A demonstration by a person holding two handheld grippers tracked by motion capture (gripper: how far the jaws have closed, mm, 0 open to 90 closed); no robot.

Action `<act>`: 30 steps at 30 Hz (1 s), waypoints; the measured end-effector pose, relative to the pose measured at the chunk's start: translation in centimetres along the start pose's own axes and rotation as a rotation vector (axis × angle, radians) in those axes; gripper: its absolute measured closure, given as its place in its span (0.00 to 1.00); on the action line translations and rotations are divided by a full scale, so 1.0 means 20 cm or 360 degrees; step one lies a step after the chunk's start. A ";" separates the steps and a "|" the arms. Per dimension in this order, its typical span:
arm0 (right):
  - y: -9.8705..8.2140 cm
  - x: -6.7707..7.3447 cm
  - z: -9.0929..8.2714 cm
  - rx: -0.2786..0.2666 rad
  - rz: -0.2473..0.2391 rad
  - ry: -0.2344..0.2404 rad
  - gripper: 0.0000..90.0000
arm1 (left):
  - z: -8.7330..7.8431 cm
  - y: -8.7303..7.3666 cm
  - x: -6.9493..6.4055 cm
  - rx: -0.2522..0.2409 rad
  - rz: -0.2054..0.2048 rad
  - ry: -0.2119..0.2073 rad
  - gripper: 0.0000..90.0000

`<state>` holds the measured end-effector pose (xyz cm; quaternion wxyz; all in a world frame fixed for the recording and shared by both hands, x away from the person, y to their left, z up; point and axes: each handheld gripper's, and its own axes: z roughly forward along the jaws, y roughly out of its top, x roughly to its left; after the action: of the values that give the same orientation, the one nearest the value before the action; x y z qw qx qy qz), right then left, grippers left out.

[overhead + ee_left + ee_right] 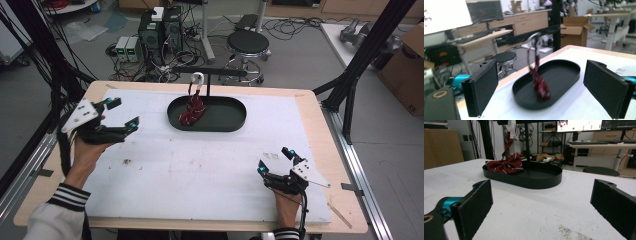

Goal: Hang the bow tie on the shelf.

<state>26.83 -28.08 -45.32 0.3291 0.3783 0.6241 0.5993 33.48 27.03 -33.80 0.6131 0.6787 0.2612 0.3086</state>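
The red striped fabric bow tie (193, 111) hung by its strap from a white clip (198, 79) on the black stand, its bow resting in the black oval tray (225, 117) near the surface's far edge. The left gripper (120, 116) and right gripper (274, 161) waited well apart from it, jaws spread and empty; judging by this, handling had not yet begun.

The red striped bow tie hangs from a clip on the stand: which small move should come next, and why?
Probably move the left gripper toward the bow tie. It is open, lifted and nearer, while the right gripper sits low on the white mat. The tie hangs from the clip into the black tray.
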 end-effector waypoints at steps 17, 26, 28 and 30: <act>0.00 0.00 0.00 0.0011 -0.0001 -0.0007 0.04 | -0.32 -0.52 -0.06 -0.0086 -0.0121 0.0124 0.14; 0.00 0.00 0.00 0.0004 -0.0010 -0.0014 0.04 | -0.28 -0.58 -0.10 -0.0049 -0.0105 0.0107 0.14; 0.00 0.00 0.00 0.0004 -0.0015 -0.0010 0.04 | -0.28 -0.59 -0.09 -0.0063 -0.0119 0.0106 0.15; 0.00 0.00 0.00 0.0003 -0.0021 -0.0010 0.04 | -0.29 -0.59 -0.09 -0.0076 -0.0128 0.0110 0.15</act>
<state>26.83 -28.00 -45.31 0.3348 0.3764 0.6260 0.5953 28.31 30.84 -45.35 0.6316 0.6418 0.3020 0.3131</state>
